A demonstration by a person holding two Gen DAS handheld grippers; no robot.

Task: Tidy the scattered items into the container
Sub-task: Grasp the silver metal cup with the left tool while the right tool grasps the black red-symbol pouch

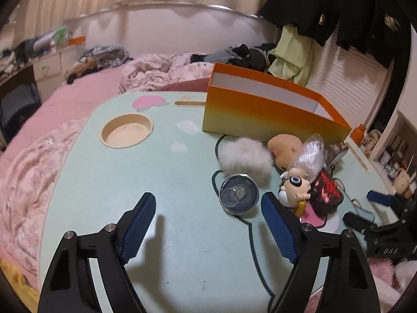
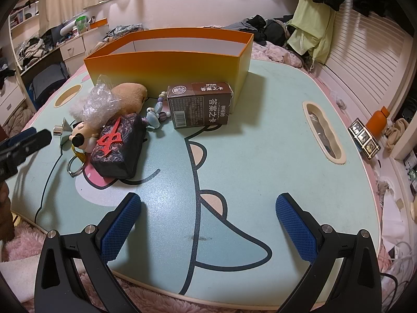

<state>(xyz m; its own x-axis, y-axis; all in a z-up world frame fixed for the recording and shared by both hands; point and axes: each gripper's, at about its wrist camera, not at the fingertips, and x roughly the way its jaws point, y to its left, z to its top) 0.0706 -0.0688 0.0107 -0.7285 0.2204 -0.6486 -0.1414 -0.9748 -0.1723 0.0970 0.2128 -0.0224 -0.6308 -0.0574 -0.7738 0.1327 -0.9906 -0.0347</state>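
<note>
Left gripper [image 1: 208, 203] has its jaws spread wide w/ nothing between the blue pads [image 1: 138, 232], hovering over the pale green table [image 1: 161, 172]; a round tin [image 1: 239, 193] w/ a clear lid sits just ahead, nearer the right-hand finger but not touching either. Right gripper [image 2: 208, 206] also spread wide and empty, over bare table w/ a cartoon print, well short of the items. Orange box [image 1: 268, 116] stands open-topped at the far side of the table, white inside; can't see any contents from either view. Scattered stuff is bunched in front of it: a white fluffy ball [image 1: 245, 157] just behind the tin, a tan plush [image 1: 285, 147] against the box wall, crinkled clear wrap [image 1: 310, 156] on top of a small big-eyed figure [image 1: 294, 185], and a dark pouch [image 2: 120, 146] w/ a red character beside that figure. In the right view a brown card box [image 2: 200, 105] w/ printed text lies next to the orange box's near corner, touching or nearly so, w/ a bead string [image 2: 156, 112] btwn it and the pouch. A key ring [image 2: 75, 167] lies at the figure's near side. Table also has a round cup recess [image 1: 127, 130] on its left part and an oval slot [image 2: 324, 135] on its right. Table sits on a pink bed [image 1: 65, 99] w/ rumpled bedding around.
</note>
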